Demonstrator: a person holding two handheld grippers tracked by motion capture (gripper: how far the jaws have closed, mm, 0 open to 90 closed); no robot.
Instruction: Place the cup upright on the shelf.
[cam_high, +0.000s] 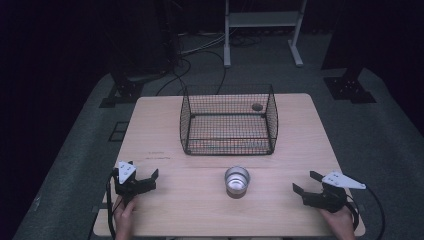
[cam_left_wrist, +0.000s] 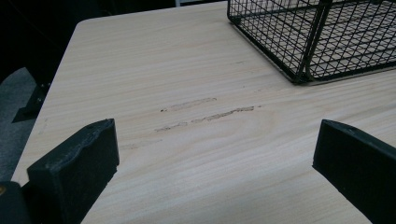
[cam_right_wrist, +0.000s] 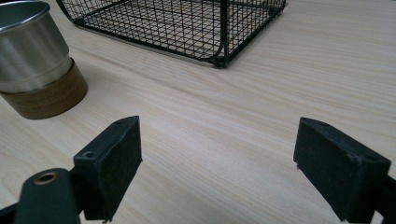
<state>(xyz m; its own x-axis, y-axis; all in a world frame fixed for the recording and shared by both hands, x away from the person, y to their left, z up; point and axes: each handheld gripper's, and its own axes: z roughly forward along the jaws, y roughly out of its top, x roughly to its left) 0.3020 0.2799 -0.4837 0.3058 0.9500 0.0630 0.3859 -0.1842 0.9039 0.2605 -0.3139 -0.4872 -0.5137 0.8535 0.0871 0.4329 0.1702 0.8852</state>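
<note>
Fingers on both grippers are spread wide and hold nothing: the left gripper (cam_high: 150, 181) rests at about 8 o'clock on the worktop (cam_high: 165, 200), the right gripper (cam_high: 306, 184) at about 4 o'clock, each apart from the cup.

The cup (cam_high: 237, 181) stands upright between them, near the front edge at about 6 o'clock of the worktop's middle. In the right gripper view the cup (cam_right_wrist: 35, 58) shows a polished metal wall above a wood-coloured band at its base. It looks empty, stiff and light, so I judge it will not deform under a squeeze, but the smooth metal may slip. The better hold is probably low across the body, near or on the band, fingers on opposite sides.

Beyond it, at 12 o'clock from the cup, sits a black wire basket (cam_high: 186, 120), open-topped, with a small round dark thing (cam_high: 257, 106) at its far right corner.
</note>
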